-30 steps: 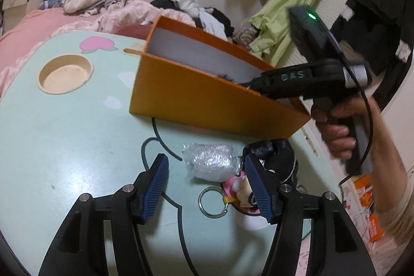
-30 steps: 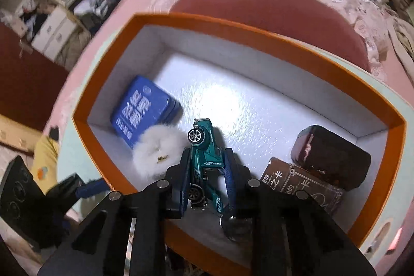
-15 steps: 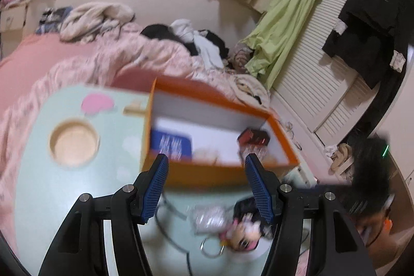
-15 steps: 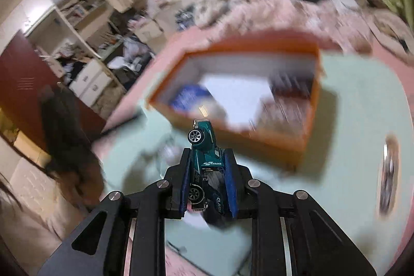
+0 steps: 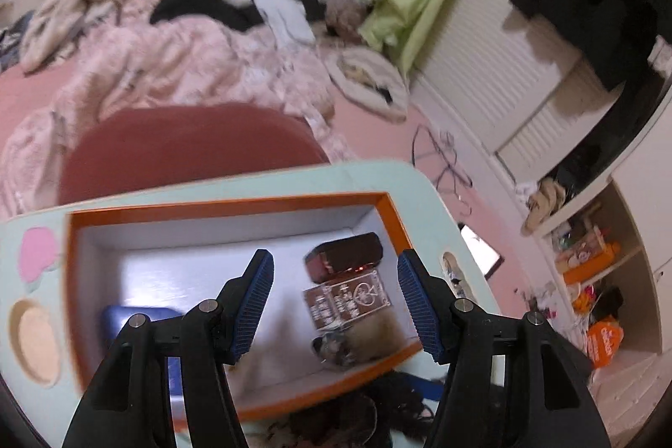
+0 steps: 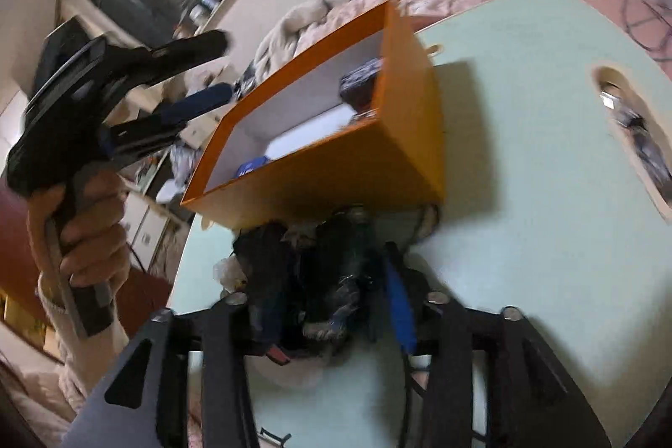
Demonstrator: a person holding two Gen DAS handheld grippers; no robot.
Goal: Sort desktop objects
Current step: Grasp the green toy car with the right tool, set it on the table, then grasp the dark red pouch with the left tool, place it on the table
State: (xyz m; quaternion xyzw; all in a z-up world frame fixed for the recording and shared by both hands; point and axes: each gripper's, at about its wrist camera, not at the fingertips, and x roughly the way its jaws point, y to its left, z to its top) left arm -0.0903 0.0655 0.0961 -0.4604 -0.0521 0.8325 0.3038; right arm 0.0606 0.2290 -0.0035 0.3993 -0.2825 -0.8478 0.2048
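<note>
The orange box (image 5: 390,208) stands on the pale green table (image 5: 424,192). Inside lie a dark brown case (image 5: 344,252), a brown card pack (image 5: 348,299), a blue tin (image 5: 126,315) and a fluffy item (image 5: 374,334). My left gripper (image 5: 336,307) is open and empty, held above the box; it also shows in the right wrist view (image 6: 201,78). My right gripper (image 6: 323,292) is low on the table in front of the box (image 6: 336,179), around a blurred dark pile (image 6: 327,271) with the toy car; how the jaws stand is blurred.
A bed with pink bedding and clothes (image 5: 176,61) lies behind the table. A round recess (image 5: 35,341) and a pink shape (image 5: 38,250) mark the table's left side. An oval cut-out (image 6: 634,137) is on the table's right. Shelves (image 5: 588,259) stand at right.
My left gripper rose from the table and now hovers over the box. My right gripper left the box with the toy car and dropped to the table in front of it.
</note>
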